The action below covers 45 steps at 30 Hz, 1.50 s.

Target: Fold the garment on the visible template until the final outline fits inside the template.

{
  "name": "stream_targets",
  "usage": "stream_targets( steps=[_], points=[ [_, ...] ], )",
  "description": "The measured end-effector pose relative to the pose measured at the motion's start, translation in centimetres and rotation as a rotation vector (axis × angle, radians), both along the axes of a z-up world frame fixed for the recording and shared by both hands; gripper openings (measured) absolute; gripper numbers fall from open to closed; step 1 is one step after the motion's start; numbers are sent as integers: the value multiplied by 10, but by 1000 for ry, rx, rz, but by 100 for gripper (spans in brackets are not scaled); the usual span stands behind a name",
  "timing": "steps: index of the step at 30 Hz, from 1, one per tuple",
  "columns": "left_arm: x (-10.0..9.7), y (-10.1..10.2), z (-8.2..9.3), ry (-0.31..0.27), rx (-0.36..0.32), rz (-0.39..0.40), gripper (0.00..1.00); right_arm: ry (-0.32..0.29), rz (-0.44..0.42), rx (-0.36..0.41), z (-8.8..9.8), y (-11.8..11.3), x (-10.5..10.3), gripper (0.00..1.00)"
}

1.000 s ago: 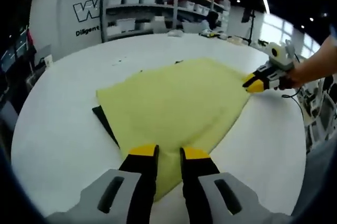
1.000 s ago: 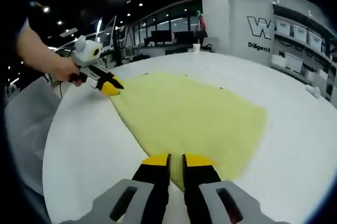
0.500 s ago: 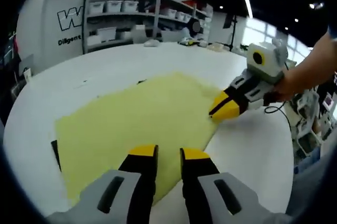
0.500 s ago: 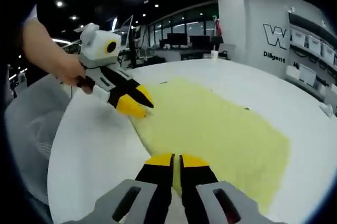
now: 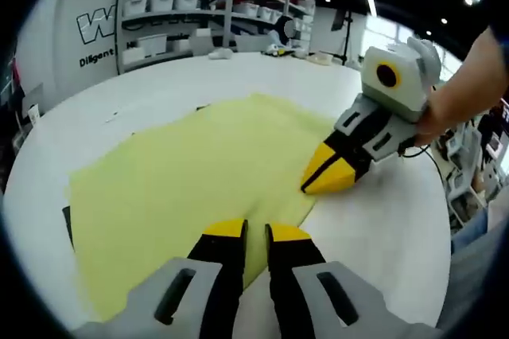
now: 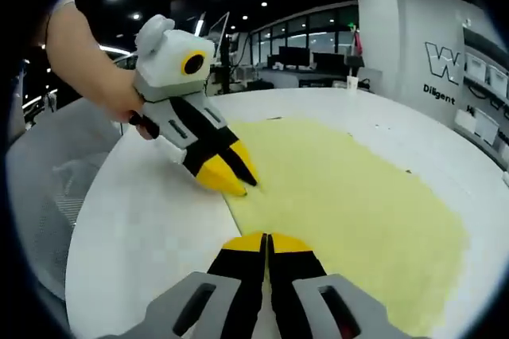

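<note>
Yellow garment point(image 5: 183, 172) lies flat on the round white table point(image 5: 390, 220), spread wide; a sliver of dark template point(image 5: 67, 224) peeks out from under its left edge in the left gripper view, so most of the template is hidden under the cloth and its full outline cannot be read. Left gripper point(image 5: 254, 233) sits at the near hem, jaws almost together with the yellow edge between the tips; whether cloth is truly pinched I cannot tell, though it looks likely. Right gripper point(image 5: 326, 176) comes in from the right in that view, yellow tips together and touching the same near edge of the garment, a hand point(image 5: 461, 96) behind it. In the right gripper view its own jaws point(image 6: 267, 242) stand closed at the hem, cloth running on from them; grip again not certain. The left gripper point(image 6: 227, 173) shows there too, tips down on the cloth edge, just beside. Judgement: both claws are set close together on one edge for a fold. To do it well, confirm each pinch takes the cloth, lift evenly, carry the edge across low and taut so no slack bunches, and lay it down square to the dark template edge. Shelves point(image 5: 191, 21) behind play no part.
</note>
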<state>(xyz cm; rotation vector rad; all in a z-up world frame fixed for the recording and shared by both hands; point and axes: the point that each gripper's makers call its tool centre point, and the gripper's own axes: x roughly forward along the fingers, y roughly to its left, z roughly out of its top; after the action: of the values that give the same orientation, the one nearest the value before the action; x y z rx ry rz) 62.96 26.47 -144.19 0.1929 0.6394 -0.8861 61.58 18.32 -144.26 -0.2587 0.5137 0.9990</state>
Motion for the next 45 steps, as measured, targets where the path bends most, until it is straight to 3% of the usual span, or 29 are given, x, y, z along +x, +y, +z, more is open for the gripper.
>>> stream_targets(
  steps=[17, 27, 31, 34, 36, 40, 43, 45],
  points=[
    [4, 92, 1, -1, -15, 197, 11, 17, -178, 12, 1, -89, -9, 0],
    [8, 114, 2, 4, 7, 250, 8, 38, -267, 4, 1, -124, -13, 0],
    [8, 120, 6, 17, 16, 271, 8, 54, -263, -25, 4, -127, -18, 1],
    [17, 118, 22, -5, -40, 292, 17, 36, -275, -15, 13, -125, -10, 5],
    [22, 116, 24, -12, -42, 291, 23, 20, -296, -1, 18, -123, 0, 8],
    [33, 113, 17, -4, -13, 286, 27, 7, -321, 5, 20, -116, 19, 14],
    [31, 114, 1, 30, 41, 278, 28, 2, -319, -3, 16, -107, 29, 16],
    [32, 113, 4, -13, 56, 268, 29, 4, -312, -10, 11, -103, 29, 18]
  ],
)
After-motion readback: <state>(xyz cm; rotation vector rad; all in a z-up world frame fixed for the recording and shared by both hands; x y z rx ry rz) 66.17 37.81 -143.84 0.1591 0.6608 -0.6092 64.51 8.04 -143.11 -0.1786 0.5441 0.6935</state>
